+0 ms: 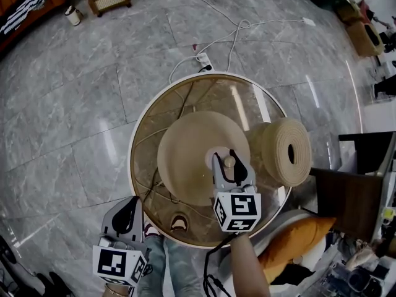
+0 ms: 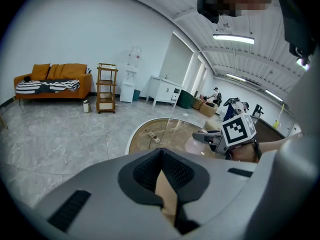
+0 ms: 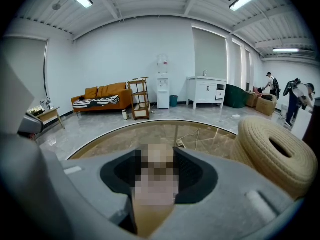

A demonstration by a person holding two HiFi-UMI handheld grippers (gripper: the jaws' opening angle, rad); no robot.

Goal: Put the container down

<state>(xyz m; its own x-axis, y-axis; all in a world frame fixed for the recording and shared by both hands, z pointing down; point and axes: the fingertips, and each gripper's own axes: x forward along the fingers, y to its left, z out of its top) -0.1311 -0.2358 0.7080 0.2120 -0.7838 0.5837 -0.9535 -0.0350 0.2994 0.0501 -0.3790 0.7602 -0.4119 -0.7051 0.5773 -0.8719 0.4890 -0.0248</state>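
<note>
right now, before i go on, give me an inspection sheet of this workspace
surface: round glass table with a white rim, on a grey marble floor
job's things: beige dome sits flat on the glass, knob up
clutter: woven basket lies on its side, close beside the dome
grippers: right gripper has the knob between its jaws, and whether the pads press on it cannot be told; left gripper hangs off the table's near edge, jaws together, empty
cables: white power strip and white cords on the floor beyond the table
surroundings: orange sofa, wooden shelf, white cabinet, people far off
</note>
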